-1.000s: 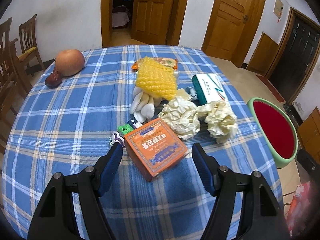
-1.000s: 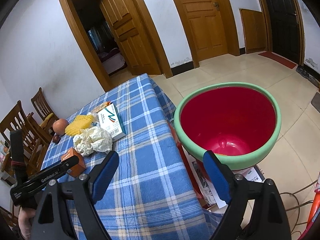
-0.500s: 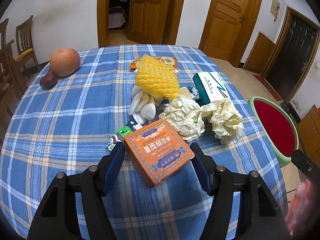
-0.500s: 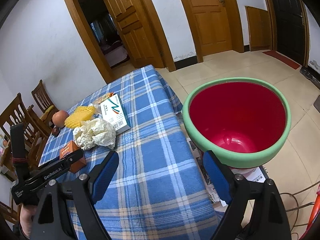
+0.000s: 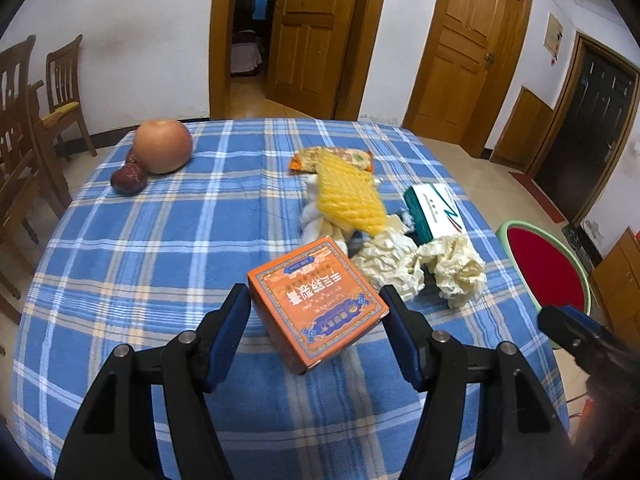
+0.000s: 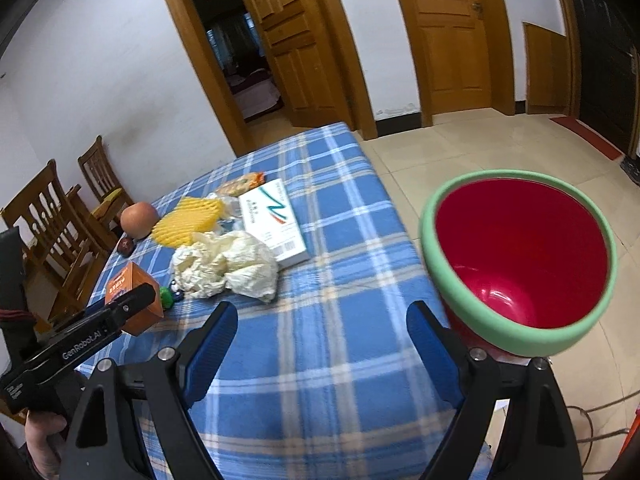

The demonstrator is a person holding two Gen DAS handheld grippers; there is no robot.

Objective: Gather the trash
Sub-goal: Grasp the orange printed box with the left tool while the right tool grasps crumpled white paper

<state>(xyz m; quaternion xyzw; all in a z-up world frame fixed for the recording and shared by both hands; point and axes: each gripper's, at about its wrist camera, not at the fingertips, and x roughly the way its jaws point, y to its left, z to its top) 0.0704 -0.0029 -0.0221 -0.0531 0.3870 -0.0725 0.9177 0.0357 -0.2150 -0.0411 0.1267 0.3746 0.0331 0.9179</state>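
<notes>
Orange box [image 5: 318, 300] sat clamped between the left tongs [image 5: 316, 320], raised off the checkered bench [image 5: 160, 240]. Right tongs [image 6: 322, 330] stood apart, empty, beside the red bin [image 6: 520, 256].

A home's dining room: a table [image 5: 160, 240] under a blue plaid cloth, wooden chairs [image 5: 60, 92] by a white wall, panelled doors [image 5: 312, 32], and a tiled floor [image 6: 460, 148].
</notes>
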